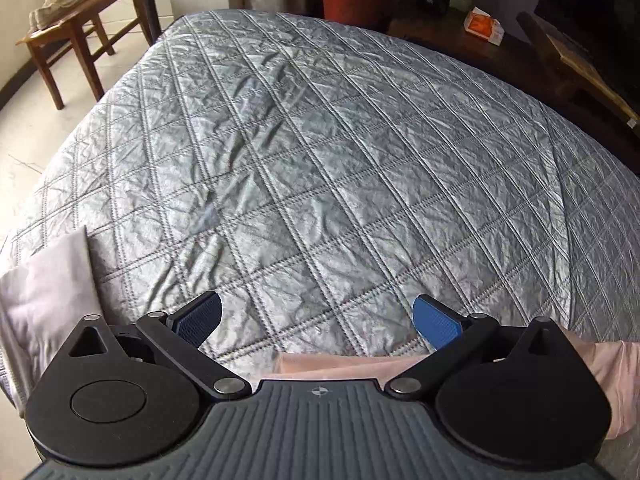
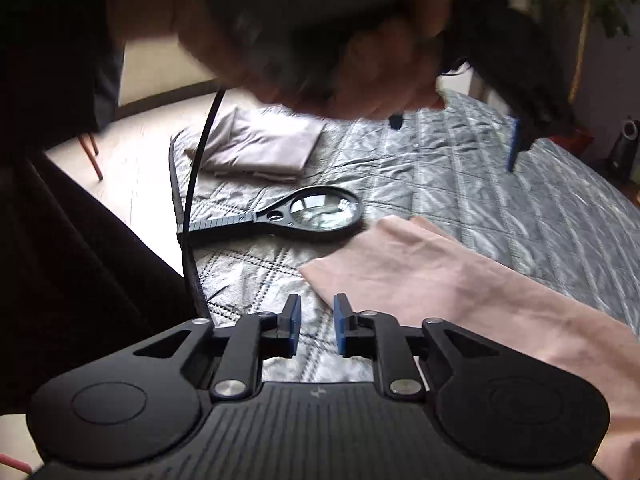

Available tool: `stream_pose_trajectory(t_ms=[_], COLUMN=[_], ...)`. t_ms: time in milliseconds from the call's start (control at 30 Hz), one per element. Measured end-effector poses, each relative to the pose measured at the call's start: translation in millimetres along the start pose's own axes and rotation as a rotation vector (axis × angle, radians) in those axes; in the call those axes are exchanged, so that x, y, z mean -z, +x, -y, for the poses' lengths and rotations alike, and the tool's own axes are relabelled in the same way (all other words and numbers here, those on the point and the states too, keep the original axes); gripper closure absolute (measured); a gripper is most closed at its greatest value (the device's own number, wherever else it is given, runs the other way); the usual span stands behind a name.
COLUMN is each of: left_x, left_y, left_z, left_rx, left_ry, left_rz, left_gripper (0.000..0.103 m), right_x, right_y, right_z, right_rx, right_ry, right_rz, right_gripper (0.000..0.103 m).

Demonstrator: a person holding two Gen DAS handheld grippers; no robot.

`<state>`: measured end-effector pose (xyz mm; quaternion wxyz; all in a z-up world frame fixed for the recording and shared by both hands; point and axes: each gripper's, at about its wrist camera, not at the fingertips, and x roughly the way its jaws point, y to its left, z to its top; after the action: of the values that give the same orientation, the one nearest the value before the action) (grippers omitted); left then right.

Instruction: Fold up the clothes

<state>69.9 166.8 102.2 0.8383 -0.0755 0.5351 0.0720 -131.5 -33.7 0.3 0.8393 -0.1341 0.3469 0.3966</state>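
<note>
Left gripper (image 1: 316, 320) level above quilt (image 1: 320, 140), jaws spread wide, empty | right gripper (image 2: 316, 326) low, jaws slightly parted, empty | pink cloth (image 2: 460, 280) on quilt, touching right finger

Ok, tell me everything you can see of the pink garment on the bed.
The pink garment is pale, thin, soft-looking cloth, lying flat on the grey quilted bedspread with a folded edge and a second layer showing at its far corner. That corner lies next to the magnifying glass. It sits just right of the right claw, whose fingers are apart, empty.
</note>
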Motion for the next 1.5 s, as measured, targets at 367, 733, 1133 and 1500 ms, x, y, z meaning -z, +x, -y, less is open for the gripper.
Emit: stream_pose_trajectory(t_ms=[367,733,1133,1500], left_x=[59.3,91.9,108.9,110.9], left_y=[26.3,31.8,24.4,24.4], left_z=[94.4,126.0,132.9,130.3], left_rx=[0.022,0.006,-0.001,0.004], left_ry=[0.305,0.443,0.504,0.513], left_rz=[-0.096,-0.125,-0.071,-0.066], left_gripper=[0.0,0.0,0.0,0.0], right_x=[93.1,171.2,191.9,210.0], right_y=[-128.4,-158.1,-155.9,-157.4], right_z=[158.4,244.4,262.1,261.4], right_rx=[0.561,0.283,0.377,0.189], right_ry=[0.125,0.979,1.2,1.56], right_rz=[-0.178,0.028,0.142,0.272], right_gripper=[0.075,0.075,0.101,0.084])
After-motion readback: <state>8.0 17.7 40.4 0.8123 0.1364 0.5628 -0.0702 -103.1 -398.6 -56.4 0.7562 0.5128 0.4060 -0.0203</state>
